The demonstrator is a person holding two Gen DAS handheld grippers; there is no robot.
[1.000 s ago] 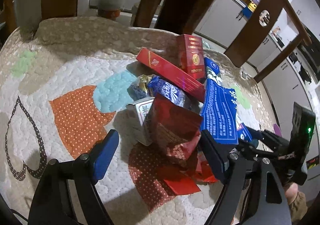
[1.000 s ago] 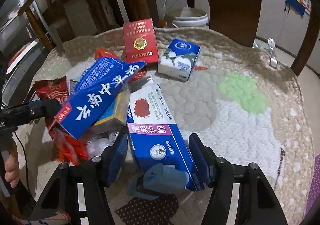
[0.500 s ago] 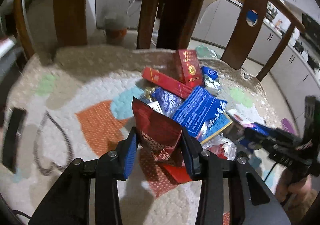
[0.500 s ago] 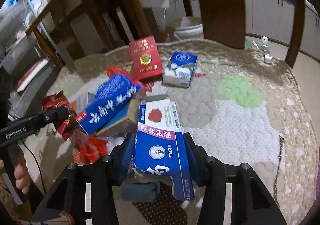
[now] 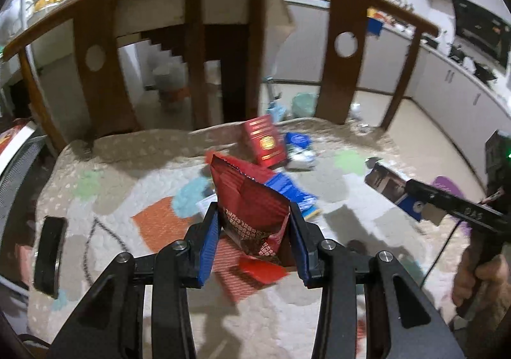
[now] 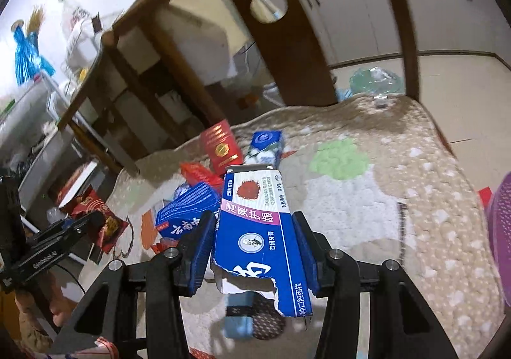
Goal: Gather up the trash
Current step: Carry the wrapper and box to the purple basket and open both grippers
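My left gripper (image 5: 254,231) is shut on a dark red snack bag (image 5: 249,199) and holds it above the quilted seat cushion (image 5: 105,174). My right gripper (image 6: 254,237) is shut on a torn blue and white toothpaste box (image 6: 255,225), also lifted off the cushion. On the cushion lie a red cigarette box (image 5: 263,140), a blue and white tissue pack (image 5: 297,146), a long blue box (image 6: 183,215) and red wrappers (image 5: 262,269). The left gripper with its red bag shows in the right wrist view (image 6: 92,218). The right gripper shows in the left wrist view (image 5: 447,199).
A wooden chair back (image 5: 220,24) rises behind the cushion. A black phone-like slab (image 5: 49,255) lies at the cushion's left edge. A purple basket rim (image 6: 501,231) sits at the right. A light blue roll (image 6: 238,320) lies under the toothpaste box. Kitchen cabinets (image 5: 447,84) stand beyond.
Both grippers closed on their items and lifted them up and back from the pile: the left with the red snack bag, the right with the toothpaste box.
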